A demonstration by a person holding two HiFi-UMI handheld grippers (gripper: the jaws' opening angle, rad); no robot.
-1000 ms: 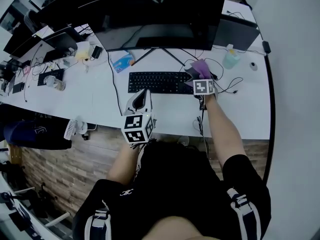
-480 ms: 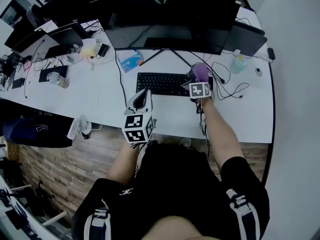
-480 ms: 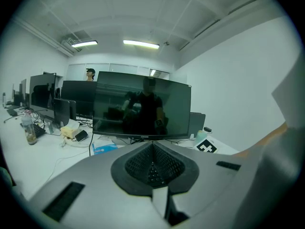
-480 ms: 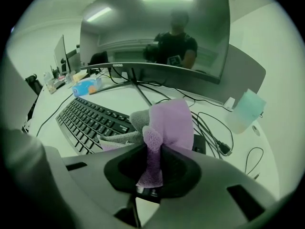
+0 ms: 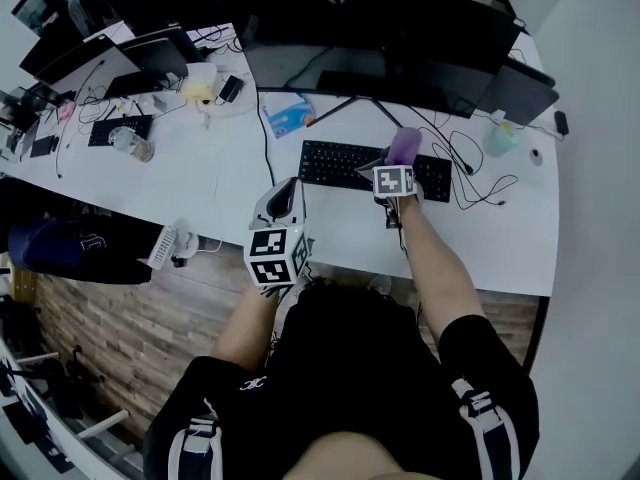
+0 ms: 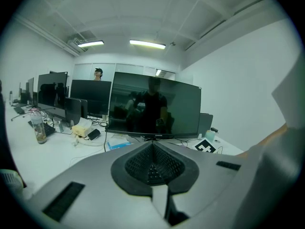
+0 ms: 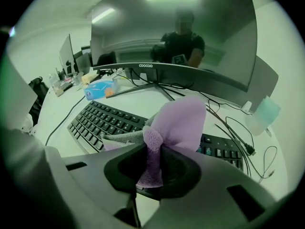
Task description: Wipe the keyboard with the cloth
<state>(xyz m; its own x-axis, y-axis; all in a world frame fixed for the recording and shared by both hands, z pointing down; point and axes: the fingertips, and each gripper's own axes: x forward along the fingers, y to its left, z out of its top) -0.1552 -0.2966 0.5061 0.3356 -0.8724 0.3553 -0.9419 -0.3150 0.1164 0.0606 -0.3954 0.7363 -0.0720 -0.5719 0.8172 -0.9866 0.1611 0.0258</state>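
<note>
Change noted: in the head view the right gripper (image 5: 399, 158) and its cloth now sit nearer the middle of the keyboard, right of centre. A second ago they were at its right end. The desk and everything on it lie further right in the frame. The left gripper (image 5: 289, 186) holds the same place at centre frame.

Right gripper: the jaws are clamped on a bunched purple microfibre cloth (image 7: 178, 120), which fans out above them. The cloth hangs over the black full-size keyboard (image 7: 105, 120). Contact with the keys cannot be confirmed from either view. In the head view the cloth (image 5: 404, 145) covers the far edge of the keyboard (image 5: 345, 165).

Left gripper (image 6: 153, 162): the jaws are pressed together with nothing between them. It is held off the near edge of the white desk (image 5: 230, 183), well apart from the keyboard.

Count:
- Grippers: two.
- Cloths: one.
- Keyboards: two. One is the task keyboard; the other is a smaller black keyboard (image 5: 119, 129) at upper left.
- One wide curved black monitor (image 5: 370, 23) stands directly behind the task keyboard.
- One blue packet (image 5: 287, 115) lies left of the monitor stand.
- One pale translucent bottle (image 5: 500, 138) stands at upper right.
- One clear container (image 5: 131, 144) stands at upper left.
</note>
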